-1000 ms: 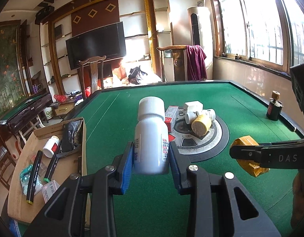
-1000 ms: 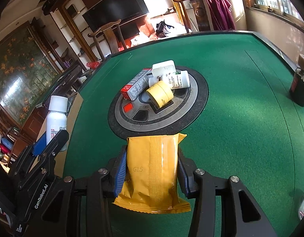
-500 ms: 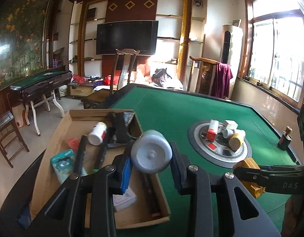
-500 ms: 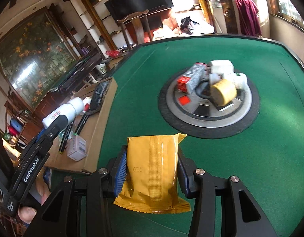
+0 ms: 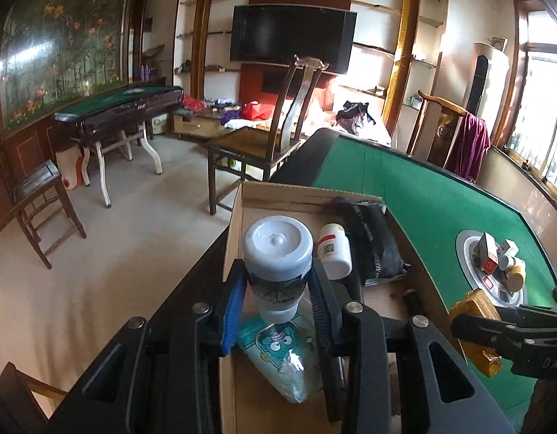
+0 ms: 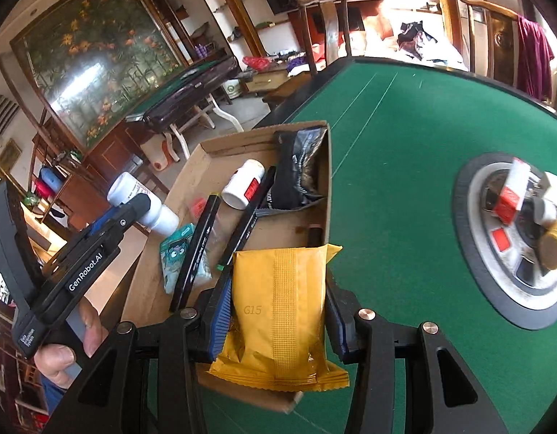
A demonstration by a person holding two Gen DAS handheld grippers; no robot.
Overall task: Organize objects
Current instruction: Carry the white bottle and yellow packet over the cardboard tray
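My left gripper (image 5: 277, 291) is shut on a white pill bottle (image 5: 277, 253), held tilted with its cap toward the camera, above the cardboard box (image 5: 278, 195). In the right wrist view the bottle (image 6: 141, 200) hangs over the box's left side (image 6: 162, 195). My right gripper (image 6: 278, 311) is shut on a yellow snack packet (image 6: 278, 311) above the box's near right corner. The packet (image 5: 475, 307) also shows at the right of the left wrist view.
The box holds a small white bottle (image 6: 244, 184), black markers (image 6: 197, 249), a black pouch (image 6: 300, 170) and a teal packet (image 6: 177, 260). Several bottles and small boxes (image 6: 524, 202) sit on the round centre console of the green table (image 6: 405, 115). A wooden chair (image 5: 274, 137) stands behind the box.
Both grippers swung left from the table centre to over the cardboard box, each still holding its item. The pill bottle tipped from upright to cap-forward.
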